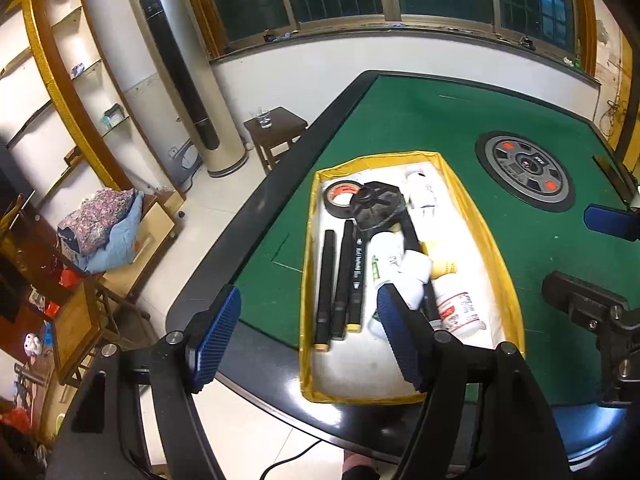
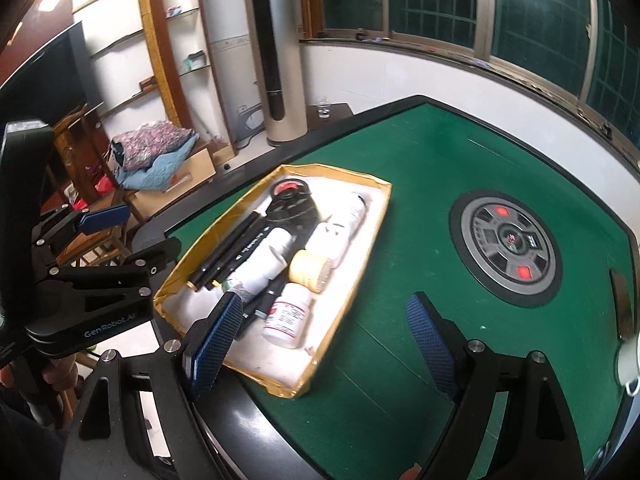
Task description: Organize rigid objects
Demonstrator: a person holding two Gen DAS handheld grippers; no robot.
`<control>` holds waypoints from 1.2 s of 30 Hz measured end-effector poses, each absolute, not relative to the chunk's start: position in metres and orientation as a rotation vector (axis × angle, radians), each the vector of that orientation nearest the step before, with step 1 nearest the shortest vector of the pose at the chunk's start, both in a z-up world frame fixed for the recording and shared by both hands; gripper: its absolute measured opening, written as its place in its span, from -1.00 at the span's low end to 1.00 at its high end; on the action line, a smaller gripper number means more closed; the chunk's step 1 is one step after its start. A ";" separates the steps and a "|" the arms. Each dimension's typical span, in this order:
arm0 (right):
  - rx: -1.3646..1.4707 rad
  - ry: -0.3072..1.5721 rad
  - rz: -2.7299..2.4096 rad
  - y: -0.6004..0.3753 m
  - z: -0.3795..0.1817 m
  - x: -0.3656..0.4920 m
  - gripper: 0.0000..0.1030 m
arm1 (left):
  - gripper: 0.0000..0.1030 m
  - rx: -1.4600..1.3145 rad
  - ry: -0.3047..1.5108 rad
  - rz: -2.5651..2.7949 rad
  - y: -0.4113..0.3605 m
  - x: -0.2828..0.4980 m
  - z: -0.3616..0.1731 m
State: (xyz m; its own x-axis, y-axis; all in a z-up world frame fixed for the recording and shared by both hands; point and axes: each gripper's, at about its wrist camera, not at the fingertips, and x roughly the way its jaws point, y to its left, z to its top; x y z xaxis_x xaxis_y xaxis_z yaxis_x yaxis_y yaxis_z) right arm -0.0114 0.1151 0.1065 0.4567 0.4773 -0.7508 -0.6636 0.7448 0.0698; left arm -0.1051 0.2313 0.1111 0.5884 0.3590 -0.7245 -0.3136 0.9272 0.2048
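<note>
A yellow-rimmed white tray (image 1: 506, 280) (image 2: 362, 256) lies on the green table. It holds black markers (image 1: 340, 280) (image 2: 228, 252), a tape roll (image 1: 340, 196) (image 2: 290, 188), a black round-headed tool (image 1: 376, 204) (image 2: 290, 210), white bottles (image 1: 456, 308) (image 2: 286, 314) and a cream jar (image 1: 442, 266) (image 2: 310, 270). My left gripper (image 1: 308, 340) is open and empty above the tray's near end. My right gripper (image 2: 324, 340) is open and empty over the tray's near right corner.
The green felt table (image 1: 440, 120) (image 2: 400, 160) has a black rim and a round grey centre panel (image 1: 524, 170) (image 2: 508, 242). The right gripper's body shows in the left view (image 1: 600, 312); the left gripper's body shows in the right view (image 2: 92, 280). Shelves, a stool and a tower unit stand beyond.
</note>
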 end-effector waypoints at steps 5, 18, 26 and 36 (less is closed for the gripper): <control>-0.251 0.841 0.717 0.125 0.106 -0.012 0.56 | 0.37 0.049 0.860 0.404 0.240 -0.106 0.110; -0.248 0.841 0.722 0.138 0.105 -0.014 0.56 | 0.37 0.045 0.886 0.407 0.252 -0.106 0.105; -0.247 0.848 0.723 0.141 0.103 -0.016 0.56 | 0.37 0.037 0.894 0.404 0.256 -0.107 0.102; -0.249 0.858 0.735 0.149 0.101 -0.014 0.56 | 0.37 0.042 0.899 0.404 0.257 -0.107 0.101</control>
